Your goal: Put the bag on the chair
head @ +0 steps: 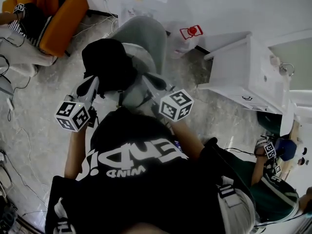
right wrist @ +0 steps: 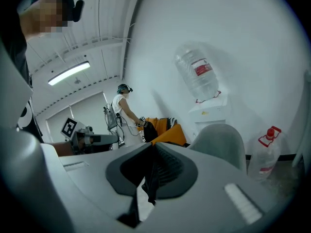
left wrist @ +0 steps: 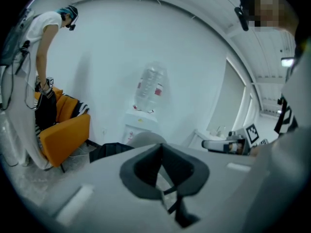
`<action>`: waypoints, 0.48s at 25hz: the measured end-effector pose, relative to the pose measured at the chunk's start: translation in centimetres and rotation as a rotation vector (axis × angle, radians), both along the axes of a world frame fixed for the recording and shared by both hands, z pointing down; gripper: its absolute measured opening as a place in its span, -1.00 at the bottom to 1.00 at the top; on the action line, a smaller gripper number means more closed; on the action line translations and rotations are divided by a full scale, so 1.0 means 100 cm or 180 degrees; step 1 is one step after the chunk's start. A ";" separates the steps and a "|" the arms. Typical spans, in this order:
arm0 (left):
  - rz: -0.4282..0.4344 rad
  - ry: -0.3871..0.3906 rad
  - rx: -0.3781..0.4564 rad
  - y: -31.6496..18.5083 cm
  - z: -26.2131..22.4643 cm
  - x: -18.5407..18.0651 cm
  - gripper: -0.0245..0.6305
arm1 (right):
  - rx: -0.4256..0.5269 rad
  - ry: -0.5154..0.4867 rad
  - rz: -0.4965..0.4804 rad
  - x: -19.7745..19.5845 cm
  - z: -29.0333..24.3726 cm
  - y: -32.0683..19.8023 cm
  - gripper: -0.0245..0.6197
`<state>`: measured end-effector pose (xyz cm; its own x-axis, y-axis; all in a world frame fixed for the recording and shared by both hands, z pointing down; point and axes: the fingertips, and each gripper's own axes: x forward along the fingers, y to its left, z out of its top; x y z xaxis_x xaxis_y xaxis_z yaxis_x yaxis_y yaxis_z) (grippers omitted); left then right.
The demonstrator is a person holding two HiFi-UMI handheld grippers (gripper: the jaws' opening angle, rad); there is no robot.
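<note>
A black bag (head: pixel 107 62) rests on the seat of a grey shell chair (head: pixel 146 35), shown from above in the head view. My left gripper (head: pixel 93 83) touches the bag's near left side and my right gripper (head: pixel 147 80) sits at its near right. Thin black straps (head: pixel 120 99) hang between them. In the left gripper view the jaws (left wrist: pixel 160 147) are shut with a thin black strap (left wrist: pixel 171 198) caught low between the pads. The right gripper's jaws (right wrist: pixel 153 148) are shut on a black strap (right wrist: pixel 148 181). The chair back (right wrist: pixel 221 140) stands just ahead.
An orange armchair (head: pixel 63 18) stands at the far left with a person (left wrist: pixel 43 33) bending over it. A water dispenser (left wrist: pixel 141 125) with its bottle (left wrist: pixel 150 86) stands by the wall behind the chair. A red-capped jug (head: pixel 187 35) and a white cabinet (head: pixel 248 74) stand to the right.
</note>
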<state>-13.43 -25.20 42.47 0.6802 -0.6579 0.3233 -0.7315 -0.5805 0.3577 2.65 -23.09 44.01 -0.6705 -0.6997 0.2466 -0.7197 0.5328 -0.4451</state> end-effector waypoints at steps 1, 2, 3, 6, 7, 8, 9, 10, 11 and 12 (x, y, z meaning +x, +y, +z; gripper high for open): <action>-0.0004 0.0012 0.0036 0.001 -0.001 0.000 -0.92 | 0.0011 0.0010 0.0053 0.002 0.002 0.001 -0.90; -0.0010 0.0016 0.0080 0.001 -0.002 0.000 -0.92 | 0.0016 0.0017 0.0111 0.005 0.004 0.001 -0.92; -0.0020 0.0007 0.0125 0.001 -0.002 0.001 -0.92 | 0.0017 0.0021 0.0172 0.008 0.006 0.001 -0.92; -0.0072 -0.0057 0.0211 0.002 0.003 0.003 -0.92 | 0.0024 0.0059 0.0311 0.016 0.014 0.000 -0.92; -0.0089 -0.0077 0.0217 0.002 0.005 0.004 -0.92 | 0.0025 0.0085 0.0336 0.018 0.017 0.000 -0.92; -0.0105 -0.0099 0.0216 0.001 0.009 0.005 -0.92 | 0.0025 0.0115 0.0358 0.019 0.020 0.000 -0.92; -0.0121 -0.0120 0.0213 0.001 0.012 0.006 -0.92 | 0.0022 0.0147 0.0383 0.021 0.023 -0.001 -0.92; -0.0142 -0.0142 0.0211 0.000 0.016 0.006 -0.92 | 0.0017 0.0177 0.0413 0.024 0.026 -0.002 -0.92; -0.0165 -0.0164 0.0212 -0.002 0.019 0.006 -0.92 | 0.0011 0.0199 0.0449 0.026 0.028 -0.003 -0.92; -0.0190 -0.0187 0.0218 -0.003 0.021 0.006 -0.92 | 0.0002 0.0213 0.0489 0.029 0.030 -0.005 -0.92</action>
<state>-12.82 -25.51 44.58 0.6204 -0.7186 0.3142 -0.7840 -0.5570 0.2742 5.54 -23.60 47.00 -0.5377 -0.7929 0.2866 -0.8208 0.4146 -0.3930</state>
